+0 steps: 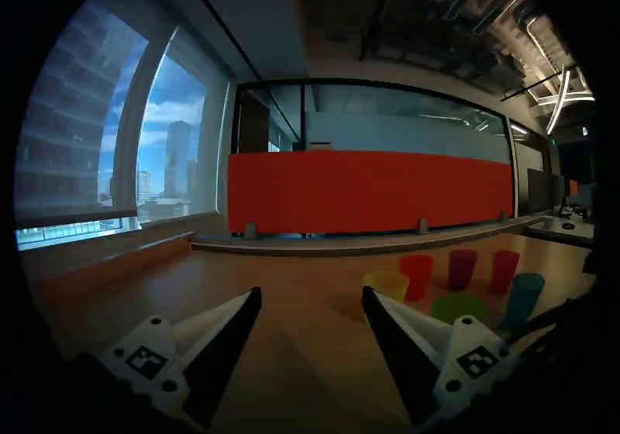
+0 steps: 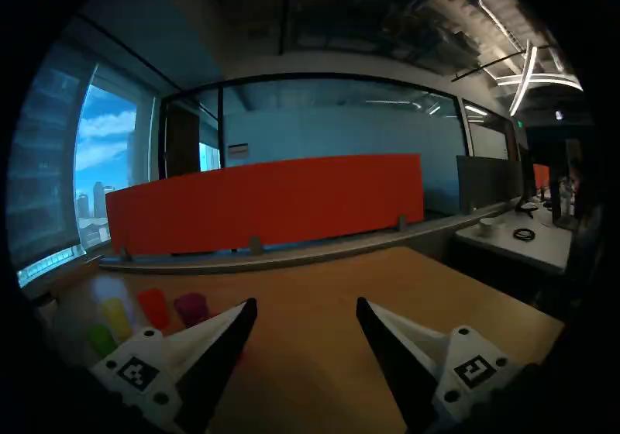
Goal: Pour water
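At the near edge of a wooden table (image 1: 310,372), in the left gripper view, the left gripper (image 1: 310,291) hovers low with its two dark, pointed fingers spread wide. Nothing is between them. Just beyond its right finger stands a cluster of six plastic cups, all upright. Nearest are the green cup (image 1: 459,308) and the teal cup (image 1: 525,298), side by side. The yellow cup (image 1: 386,285) is to their left, partly hidden by the fingertip. Behind them, in a row from left to right, are the red cup (image 1: 416,275), the purple cup (image 1: 463,269) and the pink cup (image 1: 504,271). I cannot tell whether any cup holds water.

In the right gripper view, the right gripper (image 2: 304,302) is also spread wide, gripping nothing, over bare tabletop. The green, yellow, red and purple cups stand well off to its left, beside its left finger and small in that view.

At the far edge of the table runs a long orange screen (image 1: 372,190), with glass walls above it. To the far left, a tall window (image 1: 116,155) shows blue sky, clouds and city towers. To the far right sits a white desk (image 2: 535,248) with small items on it. Overhead, a crossed strip light (image 2: 531,77) glows on a dark, open ceiling.
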A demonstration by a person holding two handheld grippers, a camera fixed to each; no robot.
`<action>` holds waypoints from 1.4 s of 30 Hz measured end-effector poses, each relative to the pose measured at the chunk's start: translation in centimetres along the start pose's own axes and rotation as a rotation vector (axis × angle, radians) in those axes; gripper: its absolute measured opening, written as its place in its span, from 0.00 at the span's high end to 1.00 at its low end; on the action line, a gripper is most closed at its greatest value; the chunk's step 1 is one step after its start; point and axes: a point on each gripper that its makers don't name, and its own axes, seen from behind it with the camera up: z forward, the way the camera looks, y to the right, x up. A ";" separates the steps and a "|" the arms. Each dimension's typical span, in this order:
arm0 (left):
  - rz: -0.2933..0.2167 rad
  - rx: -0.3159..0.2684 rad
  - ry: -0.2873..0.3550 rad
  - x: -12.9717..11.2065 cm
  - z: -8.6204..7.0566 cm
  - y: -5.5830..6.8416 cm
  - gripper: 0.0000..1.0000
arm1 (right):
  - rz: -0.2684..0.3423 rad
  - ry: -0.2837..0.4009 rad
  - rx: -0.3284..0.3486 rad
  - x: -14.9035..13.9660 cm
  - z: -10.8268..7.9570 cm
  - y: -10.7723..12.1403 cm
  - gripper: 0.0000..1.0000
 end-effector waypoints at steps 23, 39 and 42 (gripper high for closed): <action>0.001 -0.003 -0.003 -0.2 0.0 0.1 0.04 | -0.035 0.105 0.081 -1.0 -0.6 -2.0 0.01; 0.001 -0.003 -0.003 -0.2 0.0 0.1 0.04 | -0.059 0.114 0.125 -3.8 0.6 -2.7 0.01; 0.001 -0.003 -0.003 -0.2 0.1 0.1 0.04 | -0.074 0.114 0.125 -3.9 0.9 -2.6 0.01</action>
